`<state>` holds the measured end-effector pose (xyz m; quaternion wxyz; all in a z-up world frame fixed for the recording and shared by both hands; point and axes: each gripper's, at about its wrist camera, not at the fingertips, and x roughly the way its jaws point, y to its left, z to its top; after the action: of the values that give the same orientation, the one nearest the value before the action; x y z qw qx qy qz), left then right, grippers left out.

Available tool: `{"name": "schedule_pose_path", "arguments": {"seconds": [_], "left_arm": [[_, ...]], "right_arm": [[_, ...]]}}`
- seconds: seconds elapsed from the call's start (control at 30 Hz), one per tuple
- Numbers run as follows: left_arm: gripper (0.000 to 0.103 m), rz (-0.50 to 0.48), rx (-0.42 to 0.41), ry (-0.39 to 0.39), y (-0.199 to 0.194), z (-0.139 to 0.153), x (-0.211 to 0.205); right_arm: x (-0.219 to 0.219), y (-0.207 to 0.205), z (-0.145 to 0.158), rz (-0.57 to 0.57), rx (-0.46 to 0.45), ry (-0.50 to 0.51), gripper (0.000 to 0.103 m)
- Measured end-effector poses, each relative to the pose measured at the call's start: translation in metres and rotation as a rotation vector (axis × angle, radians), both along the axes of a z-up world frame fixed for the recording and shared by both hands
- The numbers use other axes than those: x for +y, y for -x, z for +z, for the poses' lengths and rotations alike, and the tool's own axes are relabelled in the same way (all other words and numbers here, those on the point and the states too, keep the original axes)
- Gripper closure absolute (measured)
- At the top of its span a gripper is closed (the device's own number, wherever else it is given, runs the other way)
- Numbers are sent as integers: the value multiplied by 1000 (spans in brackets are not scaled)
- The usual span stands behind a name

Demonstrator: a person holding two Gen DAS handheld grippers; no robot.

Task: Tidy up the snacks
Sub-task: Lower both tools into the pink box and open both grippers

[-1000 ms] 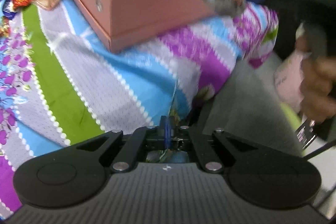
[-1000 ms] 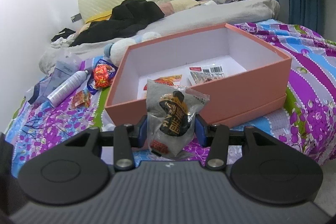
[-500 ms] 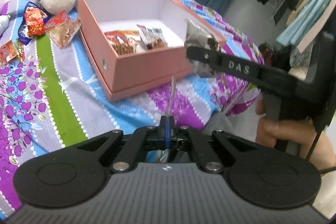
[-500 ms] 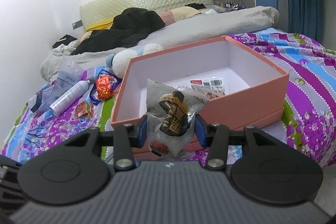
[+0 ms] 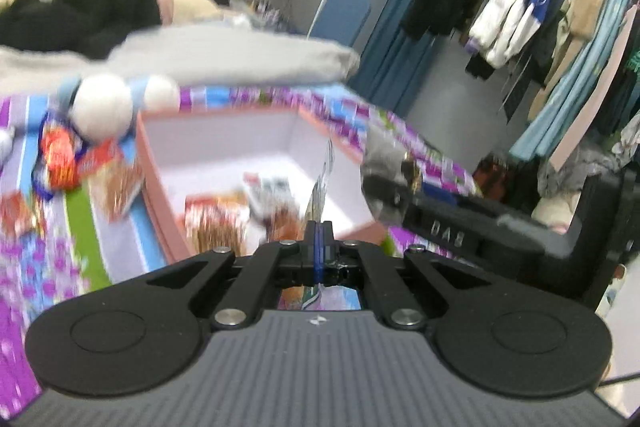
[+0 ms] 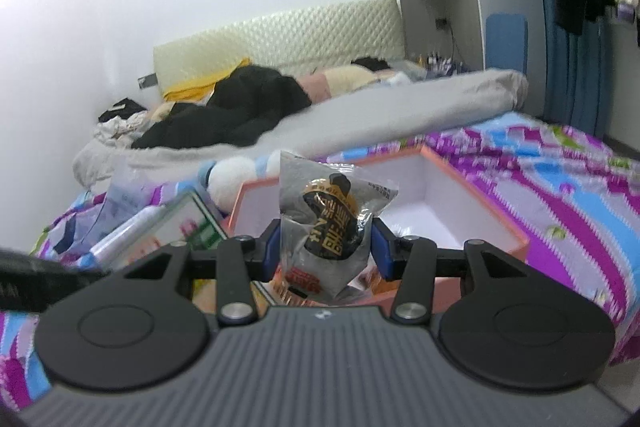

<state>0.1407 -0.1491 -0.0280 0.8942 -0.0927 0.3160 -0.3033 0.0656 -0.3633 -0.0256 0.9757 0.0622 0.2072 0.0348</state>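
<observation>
While right tongs (image 6: 326, 247) clamp grey packet (image 6: 334, 223) above pink box (image 6: 480, 227), left tongs (image 5: 319, 247) pinch thin flat packet (image 5: 320, 183) (edge-on) over bed (image 5: 52, 247).

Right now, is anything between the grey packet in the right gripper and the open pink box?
Nothing visible. The right gripper holds the grey snack packet just in front of the pink box, whose top is open. The left gripper, shut on a thin flat packet, sits off to the side, clear of that path.
</observation>
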Motion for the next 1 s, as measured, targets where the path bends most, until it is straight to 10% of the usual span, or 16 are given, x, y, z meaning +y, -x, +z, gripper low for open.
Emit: {"name": "schedule_pose_path", "arguments": {"seconds": [0.37,1.0], "left_arm": [[103,35,-34,-32,-103,36,-35],[103,92,262,-174,-217,-56,-64]], "right_arm": [[-33,-70,2,-5,82,-44,54],[-41,-148,-94,1,422,28,52]]}}
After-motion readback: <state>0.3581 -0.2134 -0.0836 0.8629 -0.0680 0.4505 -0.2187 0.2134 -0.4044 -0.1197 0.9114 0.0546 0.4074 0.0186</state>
